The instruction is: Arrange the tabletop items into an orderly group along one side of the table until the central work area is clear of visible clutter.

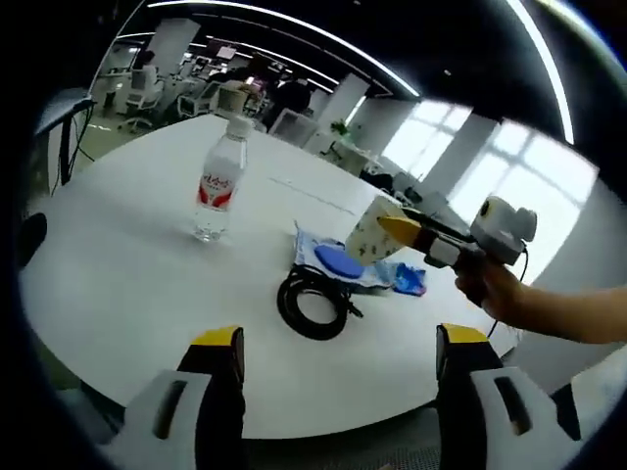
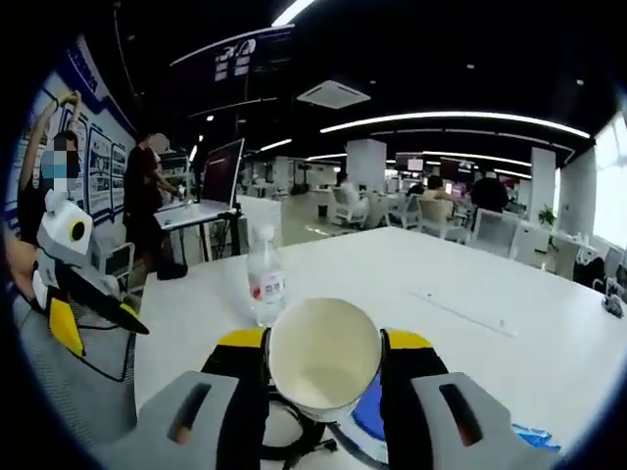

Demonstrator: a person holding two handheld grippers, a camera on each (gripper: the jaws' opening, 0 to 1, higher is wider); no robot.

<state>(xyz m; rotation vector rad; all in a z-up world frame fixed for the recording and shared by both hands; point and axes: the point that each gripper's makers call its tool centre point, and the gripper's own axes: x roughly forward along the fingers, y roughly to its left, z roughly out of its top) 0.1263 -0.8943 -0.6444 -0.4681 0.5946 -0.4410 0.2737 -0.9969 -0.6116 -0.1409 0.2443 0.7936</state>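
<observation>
On the white round table (image 1: pixel 118 284), my left gripper (image 1: pixel 340 343) stands open with nothing between its fingers, hovering over the near edge. A clear water bottle (image 1: pixel 220 181) with a red label stands upright further in. A coiled black cable (image 1: pixel 312 302) lies beside a blue disc (image 1: pixel 340 261) on a pale cloth. My right gripper (image 1: pixel 409 241) comes in from the right, shut on a patterned paper cup (image 1: pixel 372 230). In the right gripper view the cup (image 2: pixel 323 354) is open-mouthed, squeezed in my right gripper (image 2: pixel 323 345), with the bottle (image 2: pixel 265 279) behind and the left gripper (image 2: pixel 93 323) at far left.
A small blue wrapper (image 1: pixel 409 281) lies next to the cloth. The table's far half (image 2: pixel 470 284) is bare white. A person (image 2: pixel 147 196) stands by a monitor (image 2: pixel 220 171) beyond the table edge. Office chairs and desks fill the background.
</observation>
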